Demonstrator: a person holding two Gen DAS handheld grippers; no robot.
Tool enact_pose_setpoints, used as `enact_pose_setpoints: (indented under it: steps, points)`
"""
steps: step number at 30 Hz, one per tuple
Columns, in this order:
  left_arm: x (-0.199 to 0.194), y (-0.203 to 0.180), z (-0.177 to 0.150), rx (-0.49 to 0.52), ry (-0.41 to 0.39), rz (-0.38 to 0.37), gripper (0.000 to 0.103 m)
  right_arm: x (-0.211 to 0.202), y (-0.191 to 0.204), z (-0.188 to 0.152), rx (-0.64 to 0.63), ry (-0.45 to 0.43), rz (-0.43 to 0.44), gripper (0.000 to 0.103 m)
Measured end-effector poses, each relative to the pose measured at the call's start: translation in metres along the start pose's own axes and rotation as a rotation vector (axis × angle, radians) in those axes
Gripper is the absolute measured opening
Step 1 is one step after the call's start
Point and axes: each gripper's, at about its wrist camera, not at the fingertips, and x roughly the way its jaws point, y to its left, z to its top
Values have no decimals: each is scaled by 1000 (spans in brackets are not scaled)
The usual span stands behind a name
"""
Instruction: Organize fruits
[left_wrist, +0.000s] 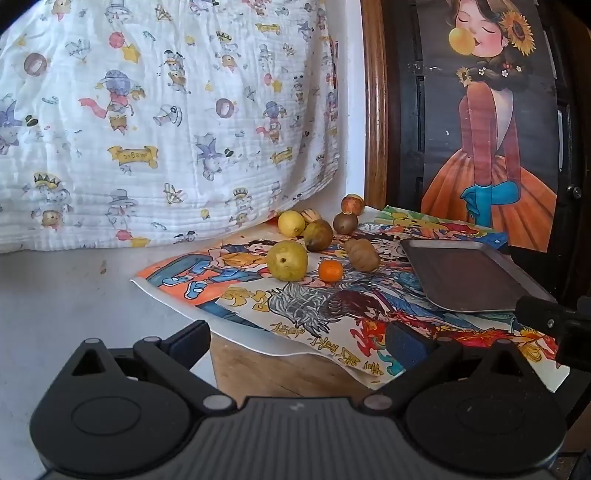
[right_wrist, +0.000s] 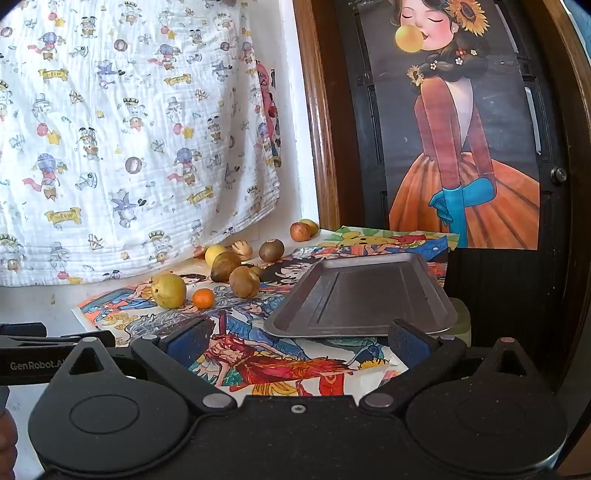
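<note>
Several fruits lie loose on a colourful cartoon poster (left_wrist: 332, 317) (right_wrist: 280, 362): a yellow-green pear (left_wrist: 287, 260) (right_wrist: 168, 290), a small orange (left_wrist: 330, 270) (right_wrist: 203, 298), a lemon (left_wrist: 291, 223) (right_wrist: 214, 253), brownish fruits (left_wrist: 318, 235) (right_wrist: 244, 281) and a reddish one (left_wrist: 352, 204) (right_wrist: 300, 231) at the back. An empty grey metal tray (left_wrist: 465, 277) (right_wrist: 365, 299) rests right of them. My left gripper (left_wrist: 297, 341) is open, well short of the fruit. My right gripper (right_wrist: 295, 341) is open too, just before the tray's near rim. Neither holds anything.
A white printed cloth (left_wrist: 166, 110) (right_wrist: 129, 129) hangs behind the fruit on the left. A dark cabinet with a picture of a girl (left_wrist: 491, 129) (right_wrist: 461, 129) stands behind the tray. The other gripper's body shows at each view's edge (left_wrist: 554, 325) (right_wrist: 44, 354).
</note>
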Motion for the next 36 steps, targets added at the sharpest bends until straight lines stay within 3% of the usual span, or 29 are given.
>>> enact_pose_setpoints:
  steps: [36]
  points:
    - [-3, -4, -1, 37, -3, 13, 103, -2, -2, 1, 25, 20, 10, 103]
